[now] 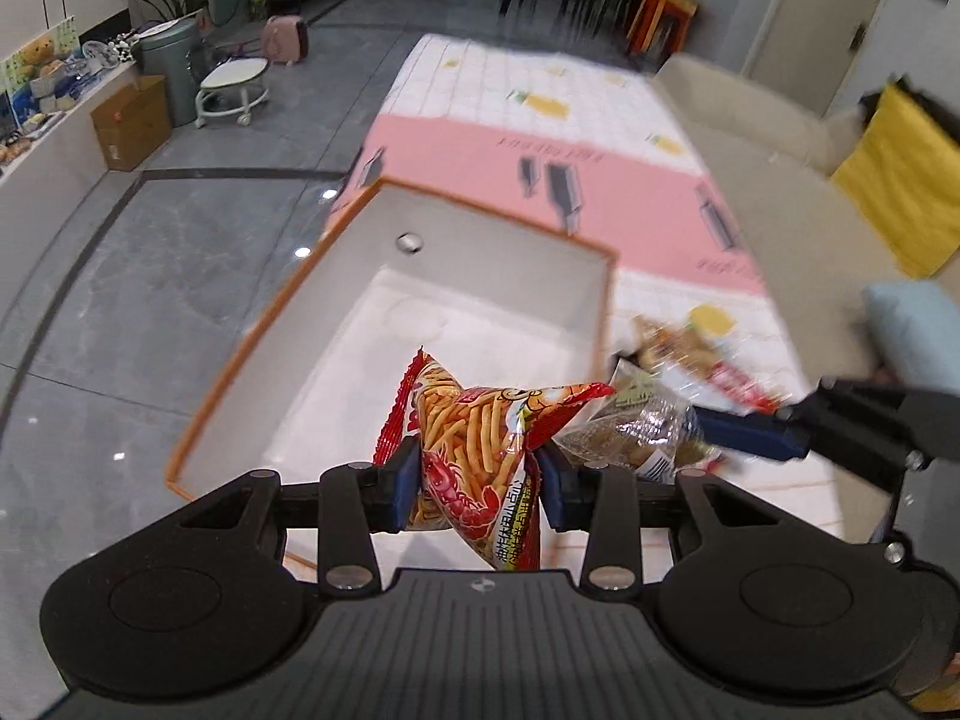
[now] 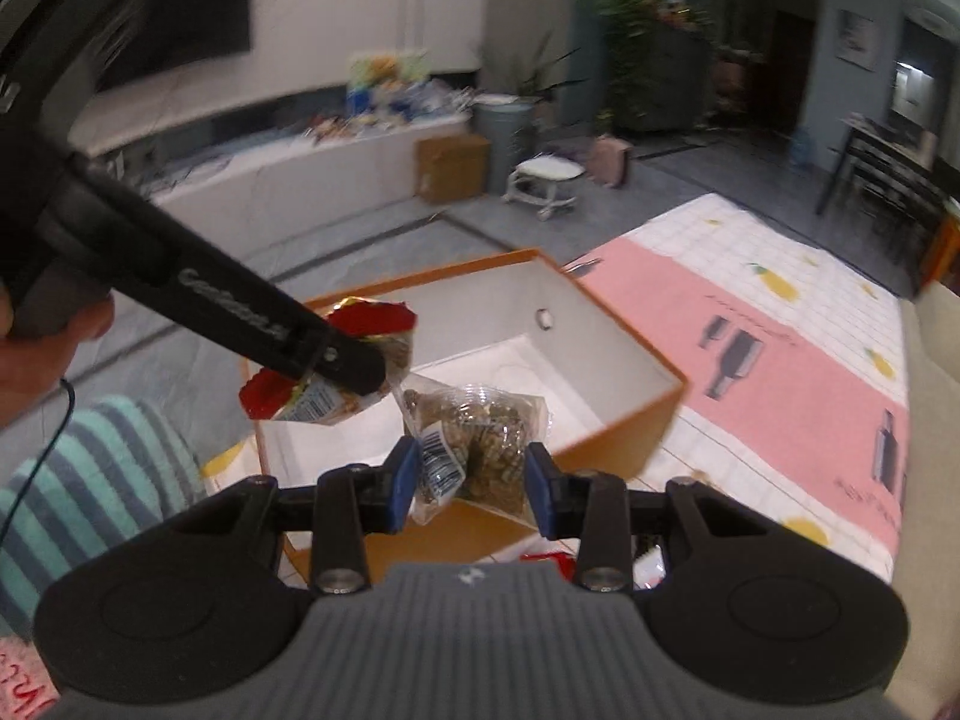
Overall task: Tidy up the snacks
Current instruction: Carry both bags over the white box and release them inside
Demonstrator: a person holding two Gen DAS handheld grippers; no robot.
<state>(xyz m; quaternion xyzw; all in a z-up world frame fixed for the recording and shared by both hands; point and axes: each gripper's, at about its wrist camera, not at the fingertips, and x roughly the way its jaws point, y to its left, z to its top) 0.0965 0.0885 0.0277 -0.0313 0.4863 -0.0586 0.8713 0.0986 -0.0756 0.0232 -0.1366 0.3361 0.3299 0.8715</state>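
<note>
Above the box [image 1: 198,420], both grippers carry a snack each. The left gripper [image 1: 477,477] is clenched on a red bag [image 1: 474,438] of shrimp sticks, its blue pads pinching the bag at its waist so the top corners flare out and the bottom hangs toward the camera. The right gripper [image 2: 471,474] grasps a clear bag [image 2: 480,432] of brownish snacks, barcode label facing the left pad; the pads dent the wrapper on both sides. Seen from the right wrist, the left gripper crosses the upper left, and the red bag hangs over the box's near-left corner. Seen from the left wrist, the clear bag sits just beside the red one, to its right, with the right gripper's fingers [image 1: 750,432] reaching in from that edge.

The box is orange outside and white inside, with a round hole [image 1: 410,242] in its far wall, and it looks empty. It stands on a pink-and-white mat [image 1: 540,102]. More wrapped snacks [image 1: 708,354] lie blurred on the mat beyond the box's right side.

The step in hand appears to be the carry: both bags are lifted and poised over the box. Next, each gripper should lower its bag inside the walls and let go, one clear of the other so the bags do not pile up or catch on the rim.
</note>
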